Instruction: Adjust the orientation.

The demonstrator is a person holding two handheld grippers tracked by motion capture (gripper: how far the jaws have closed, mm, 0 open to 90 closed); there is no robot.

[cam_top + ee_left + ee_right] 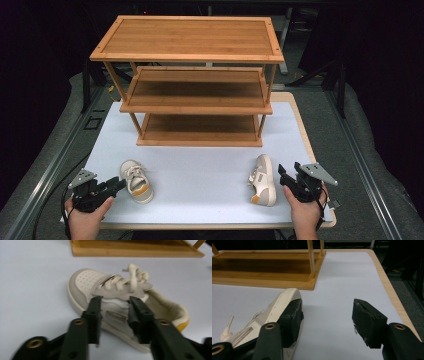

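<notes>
Two small cream shoes with orange heel patches lie on the white table top (pixel 200 175). The left shoe (pixel 136 181) (pixel 87 282) lies toe away from me, laces up. My left gripper (pixel 119 184) (pixel 115 302) sits just to its left, open, its jaws level with the shoe's side and apart from each other. The right shoe (pixel 262 180) (pixel 279 305) lies on its side. My right gripper (pixel 281 172) (pixel 327 310) stands open wide beside it, one jaw close to the sole, nothing between the pads.
A three-tier bamboo shoe rack (pixel 195 90) (pixel 262 272) (pixel 135 250) stands at the back of the table, its shelves bare. The table's wooden right edge (pixel 392 295) runs close to my right gripper. Dark floor surrounds the table.
</notes>
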